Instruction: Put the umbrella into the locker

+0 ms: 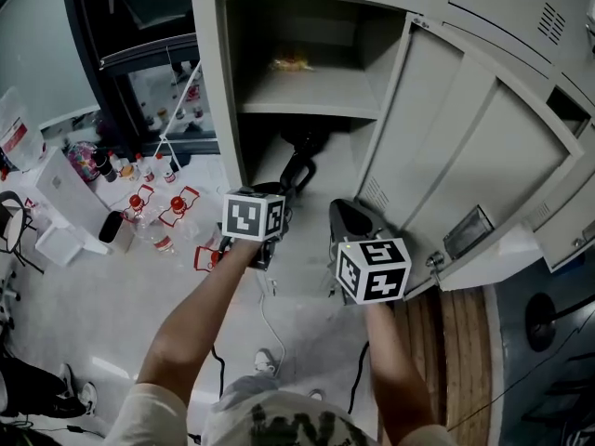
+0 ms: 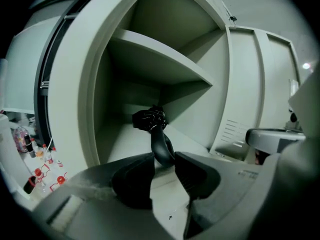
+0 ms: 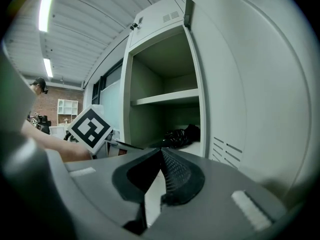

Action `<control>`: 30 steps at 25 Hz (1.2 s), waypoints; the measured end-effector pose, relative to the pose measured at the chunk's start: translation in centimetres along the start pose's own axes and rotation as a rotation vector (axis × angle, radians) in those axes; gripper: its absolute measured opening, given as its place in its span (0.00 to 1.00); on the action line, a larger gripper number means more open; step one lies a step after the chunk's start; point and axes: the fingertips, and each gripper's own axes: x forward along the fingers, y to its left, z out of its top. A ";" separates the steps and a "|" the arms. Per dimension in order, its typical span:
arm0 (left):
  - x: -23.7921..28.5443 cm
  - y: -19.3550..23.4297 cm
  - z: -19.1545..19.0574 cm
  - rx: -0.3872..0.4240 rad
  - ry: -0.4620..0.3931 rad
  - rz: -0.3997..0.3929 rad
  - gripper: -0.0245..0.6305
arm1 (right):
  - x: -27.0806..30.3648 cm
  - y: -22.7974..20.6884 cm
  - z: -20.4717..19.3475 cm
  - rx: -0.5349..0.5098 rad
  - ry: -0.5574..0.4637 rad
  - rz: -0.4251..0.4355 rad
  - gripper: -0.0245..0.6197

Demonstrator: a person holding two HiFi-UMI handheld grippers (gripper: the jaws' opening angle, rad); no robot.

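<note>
The black umbrella (image 1: 299, 167) lies in the lower compartment of the open grey locker (image 1: 206, 82), under its shelf (image 1: 307, 91). In the left gripper view the folded canopy (image 2: 149, 119) sits deep inside and the curved handle (image 2: 160, 145) reaches back toward me. My left gripper (image 2: 164, 159) is at the compartment's mouth. The handle fills the gap between its jaw tips, and both pads look pressed on it. To its right my right gripper (image 3: 160, 153) hangs in front of the locker with its tips together and nothing in them. From that side the umbrella (image 3: 177, 136) shows on the compartment floor.
The locker door (image 1: 465, 156) stands swung open on the right, close beside my right gripper (image 1: 351, 219). A small yellowish item (image 1: 290, 61) lies on the upper shelf. Bottles with red caps (image 1: 153, 214) and boxes clutter the floor at left. A cable (image 1: 268, 328) runs across the floor below.
</note>
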 end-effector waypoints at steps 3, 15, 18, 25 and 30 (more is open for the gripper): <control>1.0 0.3 0.5 0.005 0.007 -0.003 0.25 | 0.3 -0.6 -0.1 0.003 0.004 -0.018 0.04; 0.2 0.8 1.0 0.044 -0.019 0.019 0.25 | -0.1 -0.5 -0.2 0.009 0.005 -0.031 0.04; -1.6 0.4 1.3 0.063 -0.042 0.031 0.25 | -0.7 0.2 0.2 0.002 -0.006 -0.015 0.04; -7.1 -1.4 2.1 0.128 -0.127 0.057 0.21 | -3.1 1.2 1.6 -0.017 -0.036 0.018 0.04; -11.3 -3.3 2.5 0.142 -0.189 0.061 0.12 | -4.6 2.0 2.3 -0.025 -0.055 0.049 0.04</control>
